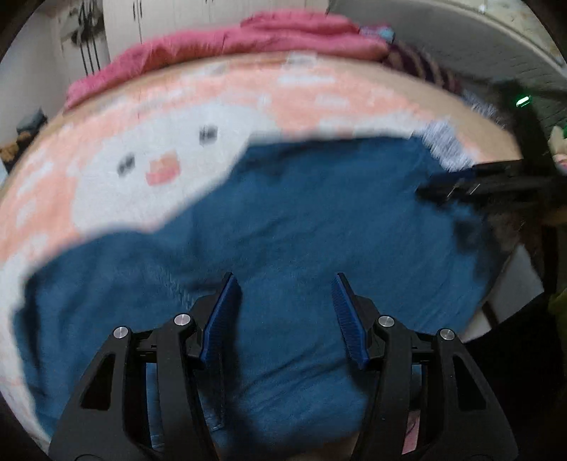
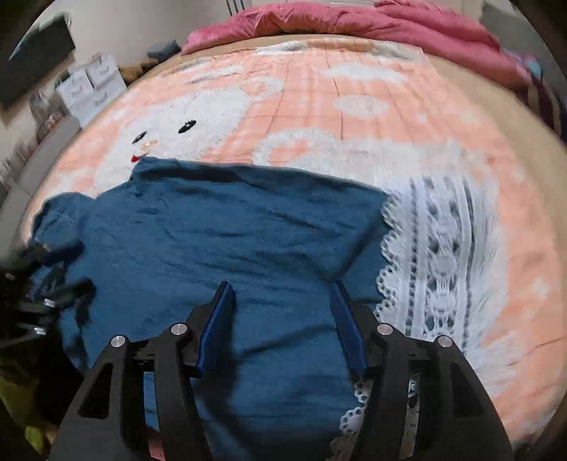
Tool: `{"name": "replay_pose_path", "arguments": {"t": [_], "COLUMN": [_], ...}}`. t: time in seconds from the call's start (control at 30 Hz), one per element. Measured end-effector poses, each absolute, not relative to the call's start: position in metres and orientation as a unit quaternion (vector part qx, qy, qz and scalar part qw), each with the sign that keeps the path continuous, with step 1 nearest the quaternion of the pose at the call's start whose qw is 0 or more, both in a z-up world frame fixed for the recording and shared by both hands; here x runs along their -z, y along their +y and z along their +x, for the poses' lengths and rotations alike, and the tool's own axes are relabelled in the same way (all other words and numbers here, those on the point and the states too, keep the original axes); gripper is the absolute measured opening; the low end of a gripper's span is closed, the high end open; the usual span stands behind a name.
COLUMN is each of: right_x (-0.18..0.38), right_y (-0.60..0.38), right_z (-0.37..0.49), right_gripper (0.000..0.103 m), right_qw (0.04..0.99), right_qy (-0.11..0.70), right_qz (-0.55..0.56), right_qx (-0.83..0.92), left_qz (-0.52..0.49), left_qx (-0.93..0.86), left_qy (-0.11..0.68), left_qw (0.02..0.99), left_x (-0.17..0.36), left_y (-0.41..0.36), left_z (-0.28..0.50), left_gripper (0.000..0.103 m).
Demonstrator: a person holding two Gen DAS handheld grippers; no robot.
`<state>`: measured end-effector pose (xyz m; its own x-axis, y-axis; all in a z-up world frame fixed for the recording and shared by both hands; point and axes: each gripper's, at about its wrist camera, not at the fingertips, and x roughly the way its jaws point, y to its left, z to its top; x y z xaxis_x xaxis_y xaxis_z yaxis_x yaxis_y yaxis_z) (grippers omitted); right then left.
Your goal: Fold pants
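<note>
The blue pants (image 1: 283, 230) lie spread flat on a bed with a pink and white blanket (image 1: 141, 124); they also show in the right wrist view (image 2: 230, 241). My left gripper (image 1: 283, 283) is open and empty just above the pants' near part. My right gripper (image 2: 281, 290) is open and empty over the pants near their right end, beside white lace fabric (image 2: 436, 255). In the left wrist view the right gripper (image 1: 460, 184) shows at the pants' right edge. In the right wrist view the left gripper (image 2: 53, 294) shows blurred at the pants' left edge.
A red quilt (image 2: 354, 17) is piled along the far side of the bed. White storage boxes (image 2: 92, 88) stand on the floor at the far left. The bed's near edge lies just below both grippers.
</note>
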<state>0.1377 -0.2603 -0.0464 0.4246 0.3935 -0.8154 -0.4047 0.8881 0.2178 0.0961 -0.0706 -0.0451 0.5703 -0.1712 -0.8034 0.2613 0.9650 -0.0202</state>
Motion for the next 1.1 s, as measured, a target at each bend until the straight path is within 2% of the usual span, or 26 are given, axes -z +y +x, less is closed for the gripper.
{"name": "replay_pose_path", "arguments": {"t": [0.07,0.17,0.27,0.33,0.43,0.6,0.7,0.77,0.8,0.83,0.93,0.97,1.0,1.07,1.1], "right_x": [0.045,0.035,0.007,-0.005,-0.008,0.015,0.023,0.031,0.033,0.037,0.035,0.033,0.032,0.033,0.035], "right_y": [-0.26,-0.275,-0.309,-0.33,-0.355,-0.371,-0.367,-0.361,-0.364,-0.36,-0.35,-0.347,-0.346,-0.341,-0.339], "right_z": [0.137,0.136,0.132,0.136,0.154,0.193,0.205,0.216,0.219,0.221,0.217,0.215,0.213,0.211,0.212], "right_gripper": [0.056,0.059,0.059,0.065,0.065,0.065,0.061,0.055,0.048,0.044,0.039,0.038,0.036,0.036,0.036], "right_qw": [0.846,0.844,0.863,0.88,0.883,0.854,0.843,0.836,0.834,0.833,0.838,0.837,0.837,0.843,0.843], "right_qy": [0.474,0.462,0.424,0.402,0.406,0.449,0.461,0.477,0.48,0.482,0.478,0.475,0.473,0.471,0.474], "right_qz": [-0.012,0.04,0.089,0.101,0.131,0.176,0.179,0.165,0.163,0.157,0.135,0.134,0.133,0.115,0.11], "right_qx": [-0.244,-0.268,-0.259,-0.232,-0.198,-0.195,-0.213,-0.215,-0.219,-0.221,-0.228,-0.235,-0.24,-0.234,-0.229], "left_qz": [0.054,0.036,0.002,-0.007,0.001,-0.013,-0.025,-0.038,-0.043,-0.047,-0.05,-0.048,-0.047,-0.049,-0.047], "left_qx": [0.128,0.134,0.155,0.163,0.153,0.15,0.14,0.136,0.138,0.142,0.157,0.159,0.164,0.18,0.182], "left_qy": [0.431,0.433,0.429,0.406,0.391,0.426,0.451,0.465,0.469,0.47,0.471,0.471,0.47,0.471,0.47], "left_qw": [0.892,0.891,0.89,0.899,0.908,0.892,0.881,0.874,0.871,0.87,0.867,0.867,0.866,0.862,0.862], "left_x": [0.05,0.047,0.029,0.009,-0.006,-0.005,0.011,0.025,0.031,0.034,0.043,0.043,0.043,0.043,0.042], "left_y": [-0.069,-0.062,-0.056,-0.055,-0.056,-0.061,-0.059,-0.053,-0.051,-0.047,-0.049,-0.05,-0.052,-0.054,-0.055], "left_z": [0.092,0.091,0.093,0.099,0.122,0.188,0.214,0.223,0.225,0.224,0.224,0.224,0.224,0.224,0.223], "left_gripper": [0.048,0.048,0.056,0.059,0.063,0.063,0.063,0.063,0.063,0.061,0.051,0.046,0.038,0.029,0.029]}}
